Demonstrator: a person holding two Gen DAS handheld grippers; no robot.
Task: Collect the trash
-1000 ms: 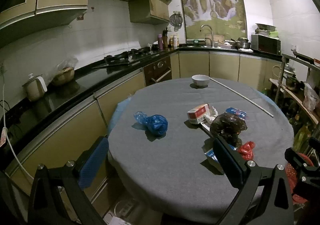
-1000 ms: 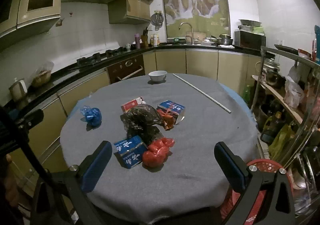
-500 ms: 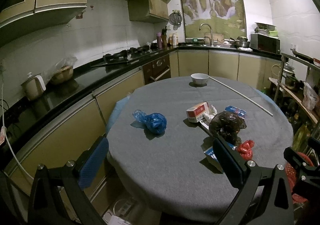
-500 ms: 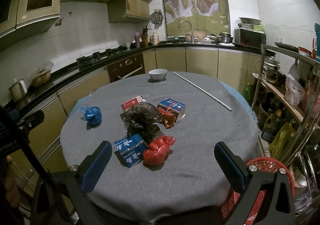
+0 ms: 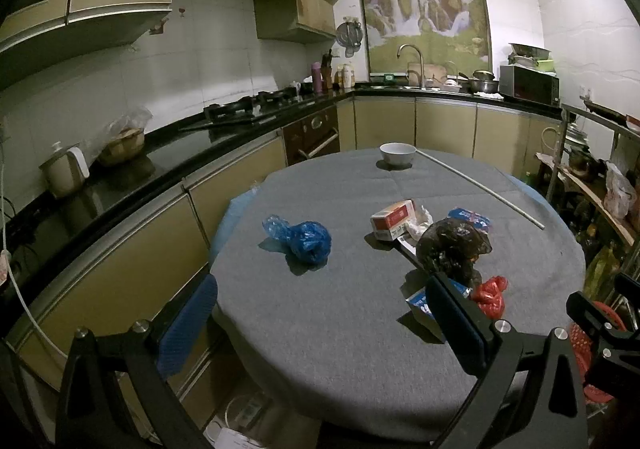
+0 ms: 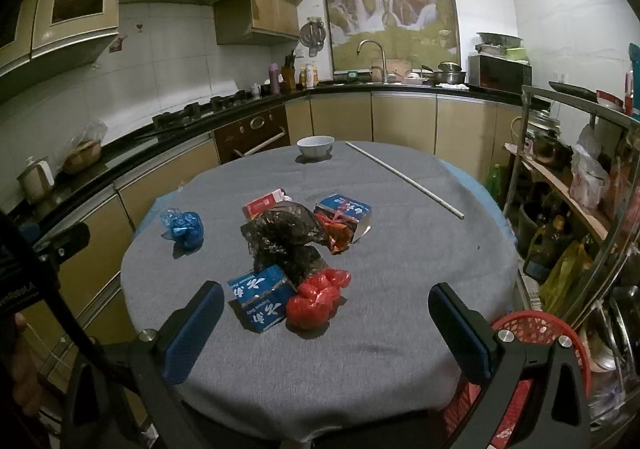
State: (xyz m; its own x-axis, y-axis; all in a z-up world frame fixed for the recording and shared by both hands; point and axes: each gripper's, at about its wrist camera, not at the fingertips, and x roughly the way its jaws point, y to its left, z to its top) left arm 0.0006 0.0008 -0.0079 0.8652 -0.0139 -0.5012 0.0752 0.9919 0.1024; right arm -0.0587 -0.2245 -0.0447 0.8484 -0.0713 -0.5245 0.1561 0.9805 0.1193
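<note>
1. The right gripper (image 6: 326, 333) hangs over the near edge of the round surface (image 6: 400, 249), its blue-padded fingers (image 6: 192, 333) spread wide with nothing between them.
2. The left gripper (image 5: 320, 329) is likewise wide open and empty, held off the left near rim of the surface.
3. Just ahead of the right gripper lie a blue printed carton (image 6: 262, 297) and, touching it, a crumpled glossy red plastic bag (image 6: 316, 297).
4. Behind them sits a wrinkled dark translucent bag (image 6: 284, 237), bulging; its contents cannot be made out.
5. Beside that bag are a second blue carton (image 6: 346, 209) with an open end, an orange-red wrapper against it, and a small red-and-white box (image 6: 264, 203).
6. A knotted blue plastic bag (image 5: 304, 241) lies apart on the left.
7. A red mesh basket (image 6: 536, 333) stands low by the right near edge; its inside is hidden.
8. At the far side rest a white bowl (image 6: 316, 146), whose inside cannot be seen, and a long thin white rod (image 6: 404, 179).
9. The surface wears a grey felt-like cloth.
</note>
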